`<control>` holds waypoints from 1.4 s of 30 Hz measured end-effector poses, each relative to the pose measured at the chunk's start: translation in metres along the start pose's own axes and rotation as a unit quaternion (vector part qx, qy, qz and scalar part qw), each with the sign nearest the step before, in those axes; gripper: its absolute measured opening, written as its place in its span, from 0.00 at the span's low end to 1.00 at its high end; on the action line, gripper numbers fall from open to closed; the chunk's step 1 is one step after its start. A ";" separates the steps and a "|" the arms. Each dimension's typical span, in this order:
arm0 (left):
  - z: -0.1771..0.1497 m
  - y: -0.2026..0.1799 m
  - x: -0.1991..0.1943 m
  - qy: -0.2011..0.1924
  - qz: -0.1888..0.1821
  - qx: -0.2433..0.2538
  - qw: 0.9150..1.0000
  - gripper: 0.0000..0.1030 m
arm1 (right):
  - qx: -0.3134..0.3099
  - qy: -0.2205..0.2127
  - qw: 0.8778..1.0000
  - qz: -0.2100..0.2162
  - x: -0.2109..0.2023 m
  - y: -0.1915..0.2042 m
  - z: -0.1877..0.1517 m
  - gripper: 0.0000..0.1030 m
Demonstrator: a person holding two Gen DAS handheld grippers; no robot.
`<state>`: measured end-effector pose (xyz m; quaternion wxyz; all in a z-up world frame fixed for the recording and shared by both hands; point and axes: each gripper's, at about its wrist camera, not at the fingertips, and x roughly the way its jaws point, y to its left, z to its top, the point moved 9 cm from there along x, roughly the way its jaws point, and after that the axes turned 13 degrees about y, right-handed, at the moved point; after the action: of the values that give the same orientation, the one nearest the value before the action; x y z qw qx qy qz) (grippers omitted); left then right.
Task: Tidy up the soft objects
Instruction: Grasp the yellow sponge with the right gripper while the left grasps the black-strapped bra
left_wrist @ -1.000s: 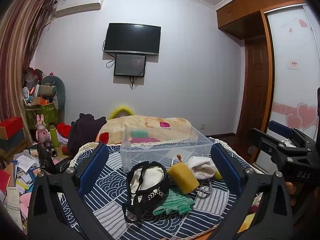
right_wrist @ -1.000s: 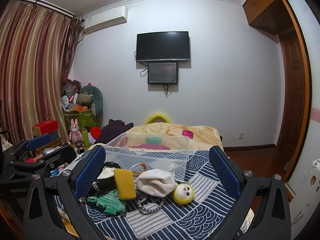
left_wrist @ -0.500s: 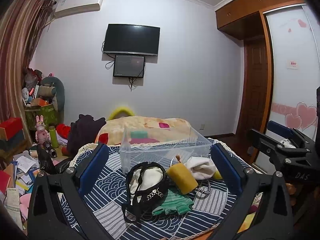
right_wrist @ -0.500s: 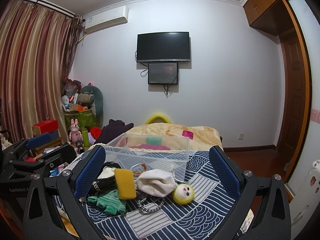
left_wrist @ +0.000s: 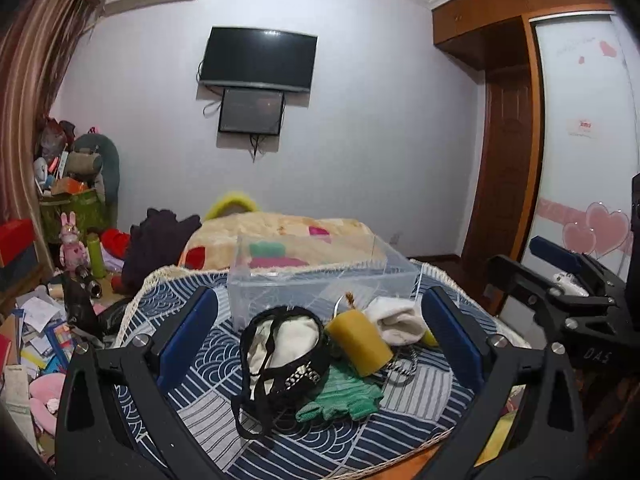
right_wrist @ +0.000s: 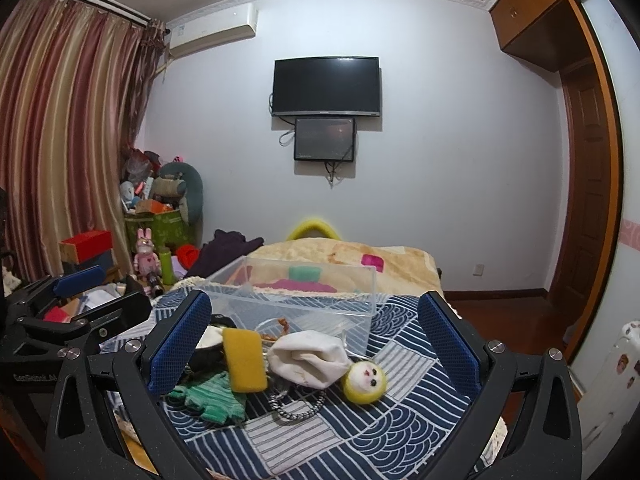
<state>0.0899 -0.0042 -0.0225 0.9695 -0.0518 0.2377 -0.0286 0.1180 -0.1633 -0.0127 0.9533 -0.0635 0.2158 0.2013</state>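
On a table with a blue patterned cloth (left_wrist: 208, 344) (right_wrist: 404, 368) lie a black-trimmed cream pouch (left_wrist: 284, 344), a yellow sponge (left_wrist: 358, 342) (right_wrist: 243, 360), a green glove (left_wrist: 344, 398) (right_wrist: 210, 396), a white rolled cloth (left_wrist: 398, 320) (right_wrist: 306, 360), a yellow plush head (right_wrist: 365, 381) and a bead chain (right_wrist: 294, 410). Behind them stands an empty clear plastic box (left_wrist: 320, 284) (right_wrist: 296, 296). My left gripper (left_wrist: 320, 336) hovers open before the pile. My right gripper (right_wrist: 314, 344) is open too, short of the objects.
The right gripper's body (left_wrist: 560, 300) shows at the right of the left wrist view; the left gripper's body (right_wrist: 68, 312) at the left of the right wrist view. A bed with a beige blanket (right_wrist: 360, 256) lies beyond the table. Clutter and boxes (left_wrist: 52, 280) fill the floor at left.
Both views have shifted only slightly; the objects lie where they were and both grippers remain open.
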 end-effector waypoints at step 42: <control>-0.074 0.039 0.103 0.167 -0.048 -0.067 0.983 0.27 | -0.023 0.191 0.975 0.115 0.107 0.054 -0.068 0.34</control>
<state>0.1480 0.0195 -0.1391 0.9080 -0.1227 0.3949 -0.0672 0.1581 -0.0898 -0.1221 0.8635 -0.0979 0.3946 0.2983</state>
